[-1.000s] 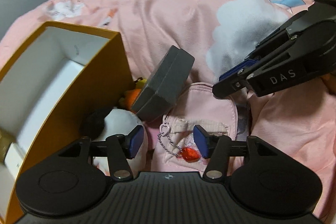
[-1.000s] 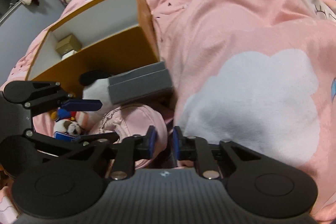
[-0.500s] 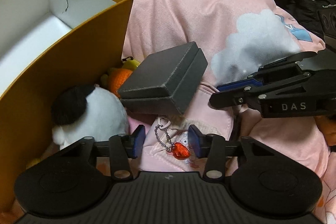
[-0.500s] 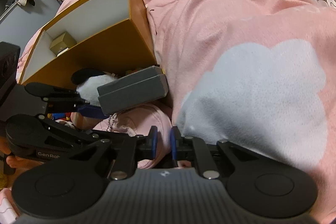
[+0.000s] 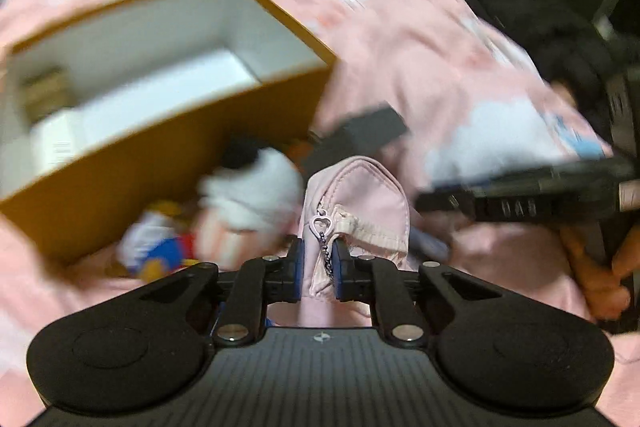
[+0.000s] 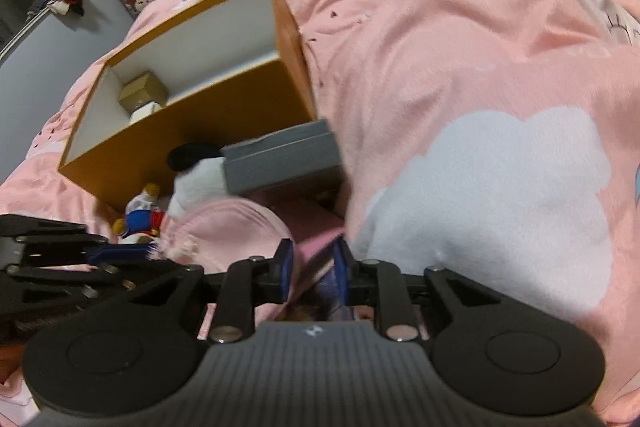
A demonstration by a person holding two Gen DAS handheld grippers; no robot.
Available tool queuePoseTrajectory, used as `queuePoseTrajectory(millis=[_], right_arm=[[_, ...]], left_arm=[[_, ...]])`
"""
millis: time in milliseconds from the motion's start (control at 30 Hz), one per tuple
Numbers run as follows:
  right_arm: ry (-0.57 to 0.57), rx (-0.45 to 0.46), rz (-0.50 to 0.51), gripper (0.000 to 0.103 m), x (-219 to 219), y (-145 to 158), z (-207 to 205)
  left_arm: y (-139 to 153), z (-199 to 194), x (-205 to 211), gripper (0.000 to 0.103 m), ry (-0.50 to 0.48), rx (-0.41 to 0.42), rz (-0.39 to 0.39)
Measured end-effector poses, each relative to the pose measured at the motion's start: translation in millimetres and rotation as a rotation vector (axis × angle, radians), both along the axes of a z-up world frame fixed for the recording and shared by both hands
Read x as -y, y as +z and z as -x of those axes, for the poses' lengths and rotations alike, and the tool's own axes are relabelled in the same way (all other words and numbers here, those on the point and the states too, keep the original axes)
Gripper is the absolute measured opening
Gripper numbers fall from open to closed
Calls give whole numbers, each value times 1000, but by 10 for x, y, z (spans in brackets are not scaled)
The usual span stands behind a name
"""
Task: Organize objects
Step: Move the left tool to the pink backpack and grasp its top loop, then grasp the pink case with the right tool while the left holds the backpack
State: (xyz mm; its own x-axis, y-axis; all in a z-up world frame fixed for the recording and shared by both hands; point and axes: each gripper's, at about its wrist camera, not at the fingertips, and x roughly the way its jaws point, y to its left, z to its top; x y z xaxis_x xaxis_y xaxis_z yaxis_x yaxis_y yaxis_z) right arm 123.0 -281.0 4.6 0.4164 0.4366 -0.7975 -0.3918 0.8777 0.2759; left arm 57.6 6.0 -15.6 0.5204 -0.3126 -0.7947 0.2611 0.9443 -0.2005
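A pink zip pouch (image 5: pixel 356 195) hangs upright in my left gripper (image 5: pixel 318 269), which is shut on its edge beside the heart zip pull. Behind it an open orange box (image 5: pixel 160 155) with a white inside lies on the pink bedspread. A grey case (image 6: pixel 280 163) leans at the box's corner (image 6: pixel 180 131), above a black-and-white plush (image 6: pixel 196 179). My right gripper (image 6: pixel 313 267) has its jaws opening just right of the pouch (image 6: pixel 224 227). A pink flat edge (image 6: pixel 316 247) lies in the gap, and the pads do not press on it. The left wrist view is blurred.
A small blue-and-red doll (image 6: pixel 140 215) lies against the box's front wall. Two small cartons (image 6: pixel 142 95) sit inside the box at its left end. A hand (image 5: pixel 600 267) holds the right gripper (image 5: pixel 430 195). Dark clothing lies beyond the bed at the far right.
My left gripper has shut on the pink pouch, rolled and lifted it off the bed. The right gripper's jaws have parted a little. The right hand has stayed where it was.
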Motion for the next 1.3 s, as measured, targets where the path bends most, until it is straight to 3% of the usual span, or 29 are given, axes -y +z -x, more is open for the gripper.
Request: queuePoseTrajectory(millis=[133,200,300,367,467,567,600,700,833,933,1000,1100,1300], right_arm=[[41,-13,-3,23,-76,-24,1],[51,-26,5,25,-101,-51,-4],[58,-43,18,25,-125,-93,-11],[66,-50,28,25,-143,-109,-12],[73,-52,39,25,-148,-93,-16],[87,-50,25,29,-138,-17,-60],[90,-45,19,36,-138,22,-98],[102,-35,18,46,-178,118,-230],[103,-111,0,47,-260,36,-473],[92,-167,-6,47,-304,-86,-604],[80,-179,-2,47,-315,-143,-639],[92,-174,-1,45,-337,-175,-633],[181,-164,10,34,-375,-154,-467]], left_arm=[[125,128,-350,15,251,63,16],[77,169,-497,15,353,46,44],[-76,139,-601,17,418,-35,93],[-174,88,-598,19,429,-93,88],[-144,91,-664,25,404,-99,92],[-136,30,-680,42,317,-128,88],[-138,38,-687,47,285,-136,94],[-128,-12,-669,50,235,-139,63],[-215,-92,-664,51,235,-154,83],[-260,-74,-690,48,264,-136,105],[-254,-35,-712,34,282,-124,112],[-239,18,-754,24,319,-111,134],[-110,142,-740,19,377,-42,134]])
